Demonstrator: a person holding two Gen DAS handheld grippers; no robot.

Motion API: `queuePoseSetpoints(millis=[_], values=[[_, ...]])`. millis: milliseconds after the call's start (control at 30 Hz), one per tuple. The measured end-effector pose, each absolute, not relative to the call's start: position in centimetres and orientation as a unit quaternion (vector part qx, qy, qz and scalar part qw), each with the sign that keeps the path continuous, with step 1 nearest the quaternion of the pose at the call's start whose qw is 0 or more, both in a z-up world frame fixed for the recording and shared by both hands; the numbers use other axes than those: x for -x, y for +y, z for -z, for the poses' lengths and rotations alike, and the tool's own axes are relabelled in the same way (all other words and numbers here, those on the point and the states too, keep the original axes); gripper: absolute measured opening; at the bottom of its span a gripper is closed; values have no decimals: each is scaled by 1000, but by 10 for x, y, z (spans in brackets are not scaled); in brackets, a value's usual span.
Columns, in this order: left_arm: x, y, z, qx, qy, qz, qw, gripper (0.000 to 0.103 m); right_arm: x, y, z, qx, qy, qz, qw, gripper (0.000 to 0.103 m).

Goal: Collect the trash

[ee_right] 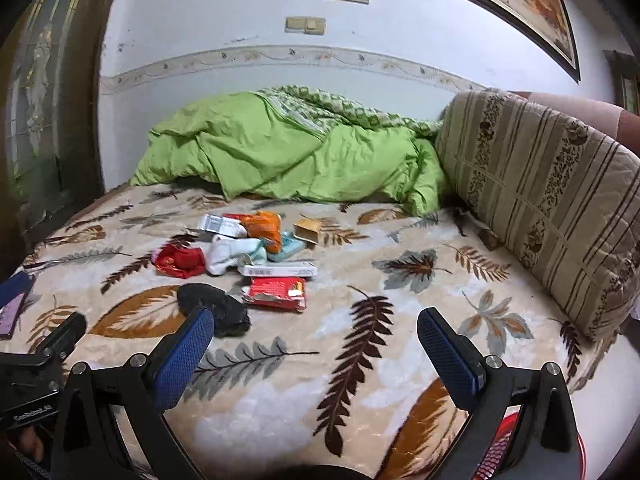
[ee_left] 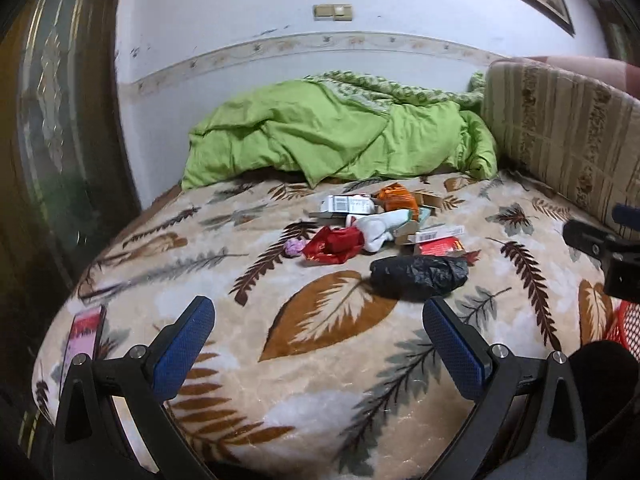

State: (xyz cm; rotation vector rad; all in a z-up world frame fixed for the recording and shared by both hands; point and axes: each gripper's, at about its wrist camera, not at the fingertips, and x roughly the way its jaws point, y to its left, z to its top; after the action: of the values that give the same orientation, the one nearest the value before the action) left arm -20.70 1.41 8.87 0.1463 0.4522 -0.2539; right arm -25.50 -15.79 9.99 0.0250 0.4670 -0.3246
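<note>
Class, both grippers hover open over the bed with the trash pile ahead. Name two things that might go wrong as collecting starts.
1. The black plastic bag is crumpled and limp; the left gripper might pinch only a fold and let it slip.
2. The red wrapper and the flat white box lie pressed together on the plush leaf-print blanket; the right gripper could snag blanket or drag both.

Loose trash pile (ee_left: pixel 384 220) mid-bed: crumpled red wrapper (ee_left: pixel 334 245), white boxes (ee_left: pixel 346 204), orange packet (ee_left: pixel 398 196), black bag (ee_left: pixel 418 274) nearest.

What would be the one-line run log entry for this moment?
left hand-held gripper: open, empty | right hand-held gripper: open, empty | trash pile: on bed, untouched
</note>
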Motion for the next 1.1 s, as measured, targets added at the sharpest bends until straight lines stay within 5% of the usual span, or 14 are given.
queuePoseSetpoints(millis=[1100], values=[[202,14,-85,-75,236,132,960,103,252,-163,-97,-24,257,164,952,102]])
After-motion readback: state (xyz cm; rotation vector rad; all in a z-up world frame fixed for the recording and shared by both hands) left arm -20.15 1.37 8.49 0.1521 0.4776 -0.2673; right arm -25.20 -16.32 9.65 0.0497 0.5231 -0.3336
